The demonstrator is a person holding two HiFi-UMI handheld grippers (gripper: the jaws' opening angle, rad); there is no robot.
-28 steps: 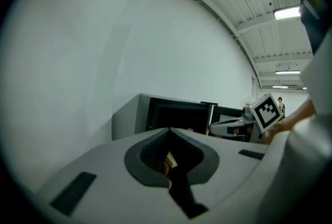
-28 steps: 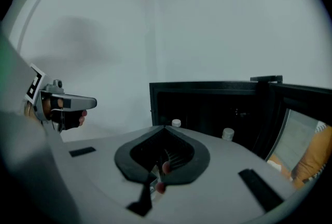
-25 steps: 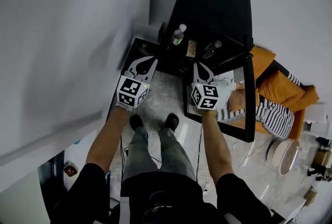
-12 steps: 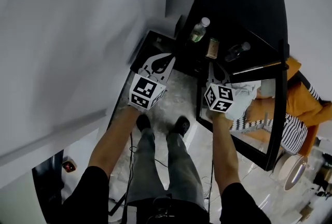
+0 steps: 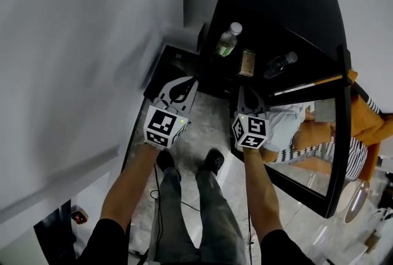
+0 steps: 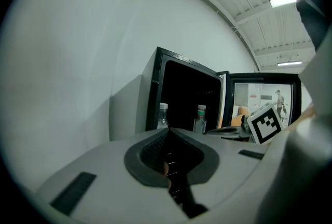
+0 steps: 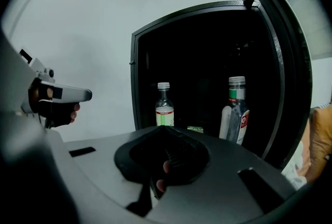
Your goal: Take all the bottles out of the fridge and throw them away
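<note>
The black fridge point(image 5: 288, 6) stands open. Inside, a clear bottle with a green label point(image 5: 227, 40) stands at the left, and a darker bottle point(image 5: 279, 64) at the right. In the right gripper view the same two show as the green-label bottle point(image 7: 164, 106) and a bottle with a red and green label point(image 7: 236, 111). My left gripper point(image 5: 189, 81) is shut and empty, low in front of the fridge's left edge. My right gripper point(image 5: 244, 92) is also shut and empty, a short way in front of the opening. Neither touches a bottle.
A small brown box point(image 5: 247, 62) sits between the bottles. The glass fridge door point(image 5: 319, 135) hangs open at the right, close beside my right arm. A white wall point(image 5: 73, 43) runs along the left. My feet point(image 5: 212, 159) stand on the pale floor before the fridge.
Both grippers have sunk lower in front of the open fridge and stayed shut. The view has drawn nearer to the fridge, which now looks larger.
</note>
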